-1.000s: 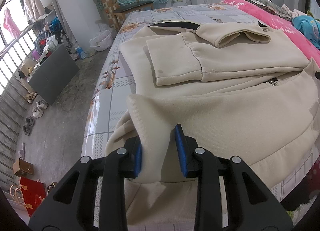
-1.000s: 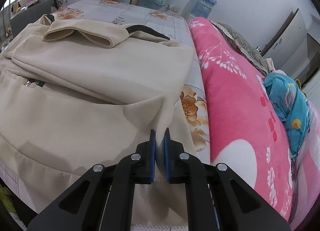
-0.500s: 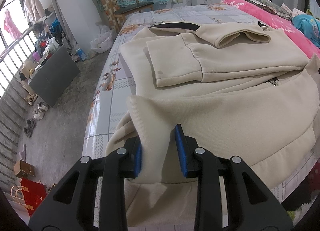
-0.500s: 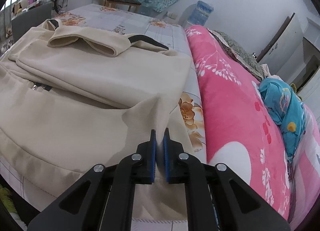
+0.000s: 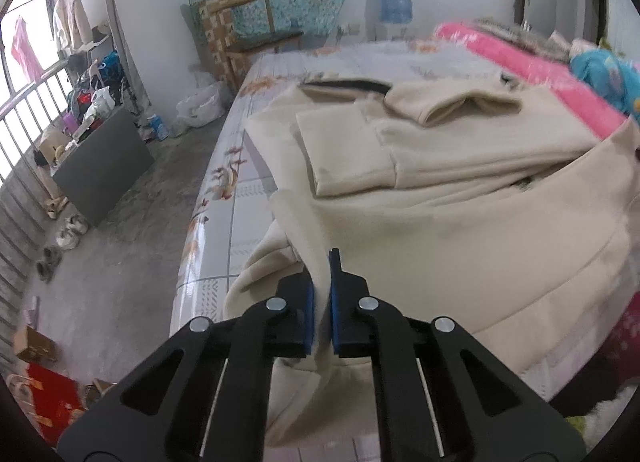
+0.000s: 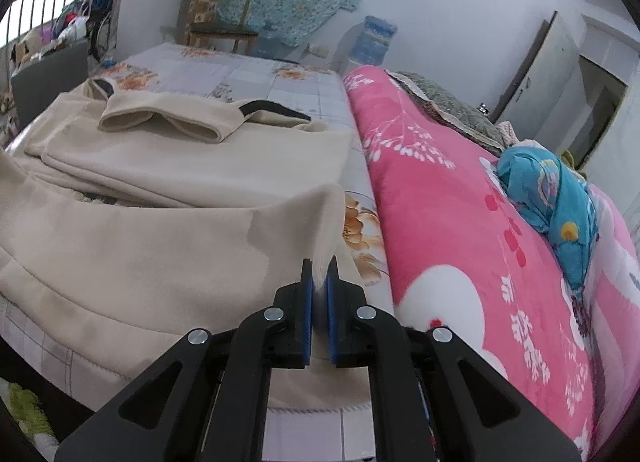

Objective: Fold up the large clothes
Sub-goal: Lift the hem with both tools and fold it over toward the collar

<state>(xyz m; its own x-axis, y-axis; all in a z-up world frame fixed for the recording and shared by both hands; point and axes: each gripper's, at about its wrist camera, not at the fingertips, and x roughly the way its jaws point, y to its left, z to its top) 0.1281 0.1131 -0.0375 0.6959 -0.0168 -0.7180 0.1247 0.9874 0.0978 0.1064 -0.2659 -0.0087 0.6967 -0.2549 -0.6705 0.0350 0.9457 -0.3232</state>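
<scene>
- Sweatshirt (image 5: 460, 230): your left gripper (image 5: 321, 302) and right gripper (image 6: 319, 302) both pinch its hem corners, jaws nearly closed.
- Uneven lifting could skew the fold or spill the folded sleeves (image 5: 348, 158) beyond the hem.

Your left gripper (image 5: 321, 302) and right gripper (image 6: 319, 302) look alike: matte black plastic arms with triangular cut-outs, round silver screws at the joints, thin pale rods along the frame, and blue pads (image 5: 307, 314) lining the fingers.
</scene>
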